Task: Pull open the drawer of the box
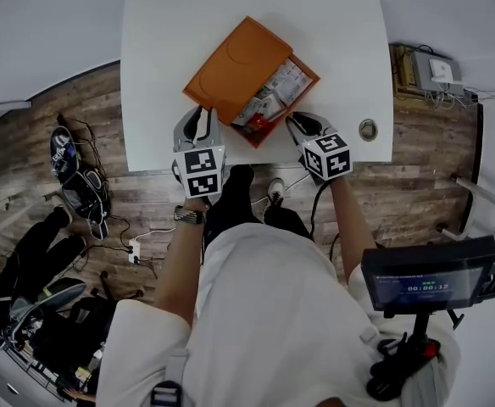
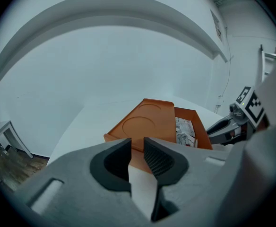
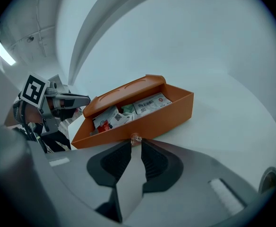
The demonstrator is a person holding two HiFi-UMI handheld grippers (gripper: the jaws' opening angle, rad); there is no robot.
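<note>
The left gripper (image 2: 137, 141) has its fingers (image 2: 159, 157) a little apart, holding nothing, just by the orange box (image 1: 235, 62). The right gripper (image 3: 135, 143) has its fingers apart too, with the open drawer's (image 3: 147, 119) tiny knob (image 3: 135, 137) at their tips. The box sits on the white tabletop (image 1: 163, 58).

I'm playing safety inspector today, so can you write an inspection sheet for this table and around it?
Surface: white table, round cable hole.
Job's things: orange box, its orange drawer pulled open, small clear knob on front.
Clutter: paper packets inside drawer.
Grippers: left gripper open, empty, by box; right gripper tips at knob, grip unclear.
Cables: white power strip with cords on floor.
Surroundings: wooden floor, dark bags, screen on stand.
</note>
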